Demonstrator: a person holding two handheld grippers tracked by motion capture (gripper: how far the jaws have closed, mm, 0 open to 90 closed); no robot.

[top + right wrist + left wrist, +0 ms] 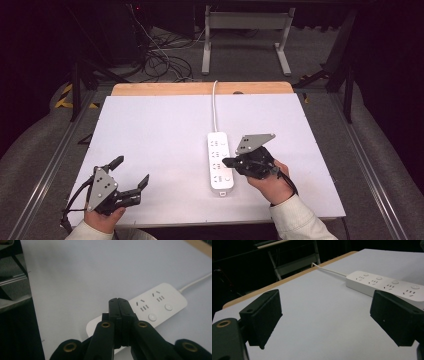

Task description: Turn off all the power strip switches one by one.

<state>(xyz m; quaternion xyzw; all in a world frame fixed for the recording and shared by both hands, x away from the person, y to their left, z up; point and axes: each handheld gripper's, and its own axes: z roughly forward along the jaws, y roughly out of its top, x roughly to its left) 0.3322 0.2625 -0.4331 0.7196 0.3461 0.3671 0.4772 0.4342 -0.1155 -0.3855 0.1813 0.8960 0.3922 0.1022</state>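
So the right hand-held gripper (226, 162), jaws pinched shut on nothing, sits right over the near end of the power strip (220, 161), whose long axis runs away from it, while the left hand-held gripper (131, 173) hangs open well off.

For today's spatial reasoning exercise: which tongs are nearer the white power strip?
Right. The right tongs, shut, sit over the power strip near its front end; the left tongs, open, are well off to its left.
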